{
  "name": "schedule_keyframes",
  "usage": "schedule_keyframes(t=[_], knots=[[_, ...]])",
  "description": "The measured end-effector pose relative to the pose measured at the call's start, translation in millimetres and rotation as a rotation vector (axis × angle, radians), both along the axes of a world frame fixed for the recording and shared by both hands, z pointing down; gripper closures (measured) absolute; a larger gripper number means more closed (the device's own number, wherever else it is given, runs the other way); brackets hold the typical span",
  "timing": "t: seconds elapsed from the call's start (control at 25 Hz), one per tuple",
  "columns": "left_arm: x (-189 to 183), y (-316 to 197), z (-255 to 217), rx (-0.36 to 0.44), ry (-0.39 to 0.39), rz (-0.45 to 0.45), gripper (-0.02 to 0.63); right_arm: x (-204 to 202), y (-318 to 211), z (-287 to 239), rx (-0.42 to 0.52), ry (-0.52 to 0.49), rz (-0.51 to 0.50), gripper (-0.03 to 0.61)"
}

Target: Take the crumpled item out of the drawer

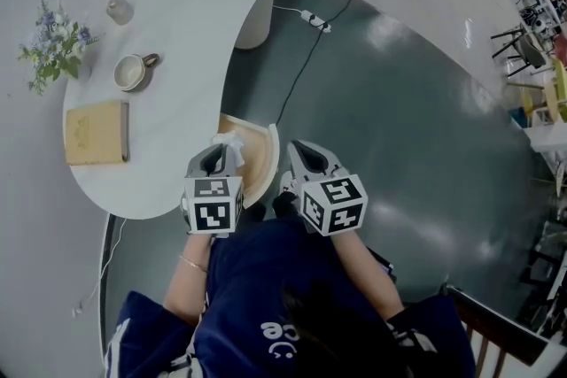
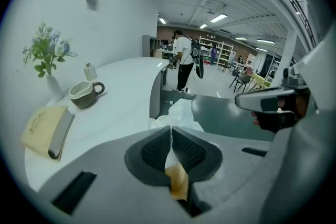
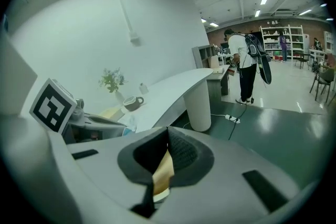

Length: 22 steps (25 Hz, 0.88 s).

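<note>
White and crumpled, the item (image 1: 228, 140) sits pinched between the closed jaws of my left gripper (image 1: 221, 152), just above the open wooden drawer (image 1: 259, 157) at the desk (image 1: 195, 31) edge. I see my right gripper (image 1: 302, 153) beside it, jaws together, empty.

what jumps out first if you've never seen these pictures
The left gripper in the middle of the head view, jaws shut on a crumpled white paper wad held over the open light wooden drawer. Next, the curved white table to the upper left, carrying a tan book, a grey mug and a small vase of flowers.
</note>
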State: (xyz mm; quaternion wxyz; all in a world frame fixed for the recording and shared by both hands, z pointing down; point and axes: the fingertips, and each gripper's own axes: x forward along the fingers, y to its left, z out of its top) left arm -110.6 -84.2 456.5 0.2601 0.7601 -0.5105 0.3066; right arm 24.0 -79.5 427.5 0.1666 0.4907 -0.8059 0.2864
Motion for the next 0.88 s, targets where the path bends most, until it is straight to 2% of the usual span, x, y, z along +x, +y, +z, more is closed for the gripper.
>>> schedule_keyframes(t=[0.24,0.44,0.56,0.88], knots=[[-1.9,-19.8,-42.0,0.113,0.044,-0.032,0.601,-0.7,-15.9,-22.3,0.074,-0.011,0.001,0.572],[-7.9,-28.5,-71.6,0.196,0.072,-0.06,0.601,-2.7,-30.2,-50.8,0.151,-0.09,0.014,0.571],[-10.5,-30.4,-87.1,0.238,0.081,-0.075,0.601,-2.3,-37.9,-67.0,0.203,-0.08,0.006,0.571],[-16.1,-38.0,-130.4,0.368,0.046,-0.087,0.601,5.0,-54.7,-102.2,0.31,-0.058,0.016,0.571]])
